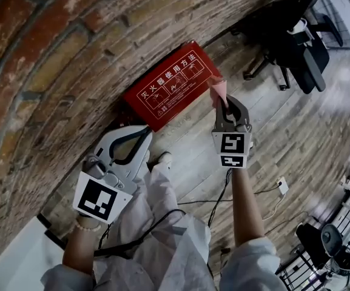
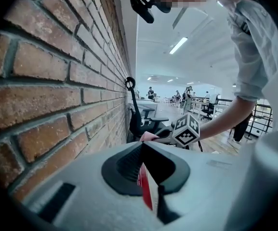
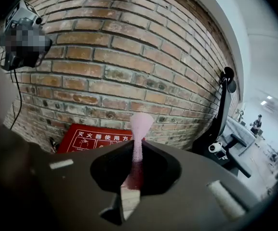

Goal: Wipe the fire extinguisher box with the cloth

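Jaws of the right gripper (image 1: pixel 224 105) are pinched together on the cloth (image 1: pixel 218 90), a pink rag that stands up from the tips in a narrow twist and flares at its free end. The left gripper (image 1: pixel 144 132) has its jaws closed tip to tip on nothing; the red sliver seen through their loop in the left gripper view is only the fire extinguisher box (image 1: pixel 168 83) beyond them.

The box sits at the foot of the brick wall (image 1: pixel 53 53), on the wooden floor (image 1: pixel 296 138). From the head view the cloth hangs just off the box's right end and seems not to touch it, so by my reading this is the approach and wiping has not yet begun. The left gripper is held off the box's near left corner, apart from it.

The next move would call for lowering the right gripper until the rag's loose end lies flat on the red face, then drawing it along the panel. Bunched as it is, the cloth offers little contact.

The box is a flat red case with white characters and a row of white pictograms across its front.
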{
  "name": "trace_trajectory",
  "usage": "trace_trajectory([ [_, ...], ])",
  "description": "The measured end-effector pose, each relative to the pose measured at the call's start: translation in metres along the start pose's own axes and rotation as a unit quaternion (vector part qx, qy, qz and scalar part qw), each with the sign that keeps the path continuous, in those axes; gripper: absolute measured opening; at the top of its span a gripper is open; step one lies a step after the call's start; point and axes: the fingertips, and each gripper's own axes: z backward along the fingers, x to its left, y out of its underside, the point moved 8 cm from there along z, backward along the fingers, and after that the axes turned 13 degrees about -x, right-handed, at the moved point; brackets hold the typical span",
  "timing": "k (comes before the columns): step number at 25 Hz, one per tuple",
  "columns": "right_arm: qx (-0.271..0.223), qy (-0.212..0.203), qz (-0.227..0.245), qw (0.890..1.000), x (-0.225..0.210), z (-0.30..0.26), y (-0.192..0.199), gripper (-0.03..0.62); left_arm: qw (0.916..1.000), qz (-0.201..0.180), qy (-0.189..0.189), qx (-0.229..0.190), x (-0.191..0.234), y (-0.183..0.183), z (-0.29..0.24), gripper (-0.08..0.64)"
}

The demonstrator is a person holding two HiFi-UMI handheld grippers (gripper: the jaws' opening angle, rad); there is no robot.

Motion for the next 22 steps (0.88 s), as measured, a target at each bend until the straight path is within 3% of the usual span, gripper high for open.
trace_trajectory([
  [7, 0.016, 0.016, 0.000, 1.000, -0.023, -0.030, 0.026, 0.028, 0.9999, 0.000, -0.013, 0.010, 0.002, 0.012, 0.003, -0.002],
  [22, 0.064, 0.024, 0.053, 0.996, -0.052, -0.093, 0.067, 0.026, 0.9990, 0.013, -0.031, 0.031, 0.016, 0.048, 0.003, -0.002],
])
